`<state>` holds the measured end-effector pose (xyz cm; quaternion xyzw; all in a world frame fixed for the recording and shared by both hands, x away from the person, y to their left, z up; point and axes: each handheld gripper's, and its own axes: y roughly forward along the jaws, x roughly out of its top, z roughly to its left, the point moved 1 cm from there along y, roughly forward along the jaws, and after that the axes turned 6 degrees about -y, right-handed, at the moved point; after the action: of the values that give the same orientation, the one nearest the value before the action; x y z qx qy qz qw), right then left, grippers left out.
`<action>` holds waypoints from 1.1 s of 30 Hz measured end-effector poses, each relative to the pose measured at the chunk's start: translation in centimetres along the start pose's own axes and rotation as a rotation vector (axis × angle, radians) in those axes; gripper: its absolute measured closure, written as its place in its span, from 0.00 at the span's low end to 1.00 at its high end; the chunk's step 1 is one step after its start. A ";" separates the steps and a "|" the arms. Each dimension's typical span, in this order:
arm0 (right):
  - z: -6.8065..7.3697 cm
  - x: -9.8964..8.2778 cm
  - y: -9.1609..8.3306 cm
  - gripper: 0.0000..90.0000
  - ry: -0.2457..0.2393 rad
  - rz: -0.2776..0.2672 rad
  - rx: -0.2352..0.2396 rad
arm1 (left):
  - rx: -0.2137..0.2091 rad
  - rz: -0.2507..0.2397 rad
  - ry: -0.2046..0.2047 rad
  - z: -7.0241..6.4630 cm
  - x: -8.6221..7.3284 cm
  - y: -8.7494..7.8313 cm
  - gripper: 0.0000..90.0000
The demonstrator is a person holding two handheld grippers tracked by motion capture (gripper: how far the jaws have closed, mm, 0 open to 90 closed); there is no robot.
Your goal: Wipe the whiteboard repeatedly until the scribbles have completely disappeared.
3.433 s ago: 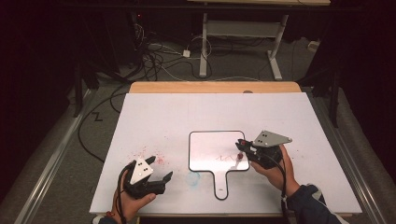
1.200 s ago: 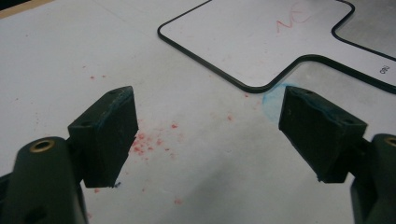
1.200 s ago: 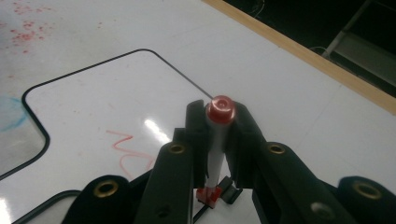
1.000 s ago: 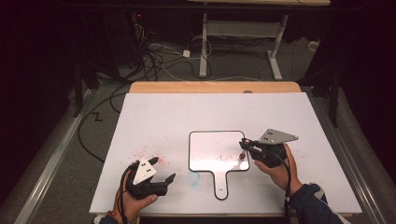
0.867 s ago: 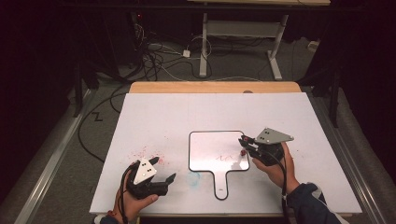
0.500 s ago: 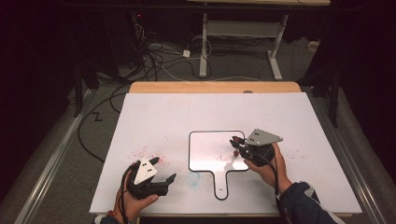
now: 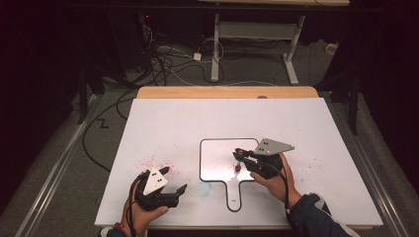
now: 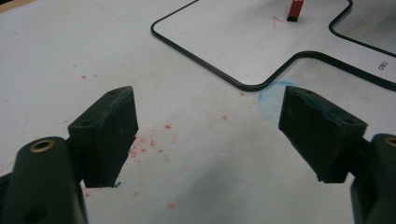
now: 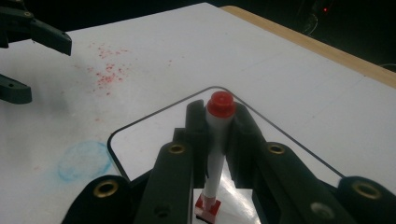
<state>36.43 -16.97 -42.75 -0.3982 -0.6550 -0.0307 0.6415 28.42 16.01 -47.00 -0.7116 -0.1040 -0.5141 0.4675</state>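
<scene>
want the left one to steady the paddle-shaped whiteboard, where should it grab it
Grip the whiteboard's narrow handle, coming in level from its left side. It lies flat, and the handle is the thinnest part, nearest the open left hand-held gripper.

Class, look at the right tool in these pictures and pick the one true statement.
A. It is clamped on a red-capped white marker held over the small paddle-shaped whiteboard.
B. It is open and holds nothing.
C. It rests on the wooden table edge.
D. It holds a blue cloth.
A: in the right gripper view the right tool is clamped on the red-capped white marker, and the high view shows it above the small paddle-shaped whiteboard.
</scene>
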 end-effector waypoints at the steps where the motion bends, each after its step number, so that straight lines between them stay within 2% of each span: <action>1: -0.1 0.0 -0.1 0.90 -0.022 0.013 -0.032 | 0.000 0.000 -0.003 0.0 0.0 0.0 0.21; 3: -0.5 0.0 -0.2 0.90 -0.053 0.043 -0.098 | 0.000 -0.003 -0.003 0.1 0.0 -0.1 0.21; 5: -0.9 -0.1 -0.3 0.90 -0.025 0.033 -0.097 | 0.001 -0.001 -0.001 0.0 0.0 0.0 0.21; 6: -0.8 -0.1 -0.2 0.90 -0.029 0.030 -0.101 | -0.001 0.000 0.000 0.0 0.0 0.0 0.21; 7: -0.6 -0.1 -0.1 0.90 -0.040 0.031 -0.097 | -0.003 0.000 -0.001 0.0 0.0 0.1 0.21; 12: 1.2 0.5 0.9 0.90 -0.022 -0.013 0.012 | -0.004 0.003 0.003 -0.1 0.1 0.1 0.21; 15: 1.6 0.8 1.4 0.90 -0.024 -0.015 0.017 | -0.003 0.003 -0.001 0.0 0.0 0.1 0.21; 16: 1.5 0.9 1.4 0.90 -0.035 -0.007 0.003 | -0.001 0.003 0.001 0.0 0.0 0.0 0.21; 17: 1.3 0.9 1.5 0.90 -0.057 0.006 -0.042 | -0.001 0.001 0.001 0.0 0.0 0.0 0.21; 18: 1.3 0.9 1.5 0.90 -0.057 0.006 -0.042 | -0.001 0.000 0.000 0.0 -0.1 -0.1 0.21; 20: 1.0 0.9 1.6 0.90 -0.085 0.021 -0.093 | -0.001 -0.002 -0.005 0.1 -0.1 -0.1 0.21; 22: 0.8 0.8 1.8 0.90 -0.062 0.006 -0.091 | -0.002 -0.002 -0.004 0.1 0.0 -0.1 0.21; 23: 1.2 1.0 2.0 0.90 -0.048 -0.010 -0.056 | -0.002 -0.001 -0.002 0.1 0.0 -0.1 0.21; 24: 1.2 1.0 2.0 0.90 -0.048 -0.010 -0.056 | -0.004 0.001 -0.001 0.1 0.0 0.0 0.21; 25: 1.4 1.0 2.2 0.90 -0.033 -0.021 -0.034 | -0.004 0.002 0.000 0.0 0.0 0.0 0.21; 28: 2.2 1.2 2.6 0.90 -0.027 -0.038 0.015 | -0.003 0.003 0.003 0.0 0.0 0.0 0.21; 29: 2.3 1.3 2.6 0.90 -0.039 -0.033 0.005 | -0.002 0.002 0.002 0.0 0.0 -0.1 0.21; 30: 2.2 1.5 2.5 0.90 -0.072 -0.006 -0.027 | -0.004 0.001 0.000 0.0 -0.1 -0.1 0.21; 31: 2.2 1.5 2.5 0.90 -0.072 -0.006 -0.027 | -0.005 0.000 -0.002 0.0 -0.1 -0.1 0.21; 33: 1.8 1.4 2.3 0.90 -0.100 0.027 -0.087 | -0.003 0.000 -0.002 0.1 -0.1 -0.2 0.21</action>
<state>36.45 -13.74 -42.91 -0.4355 -0.6787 -0.0304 0.5906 28.31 16.17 -47.01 -0.7129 -0.1035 -0.5134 0.4664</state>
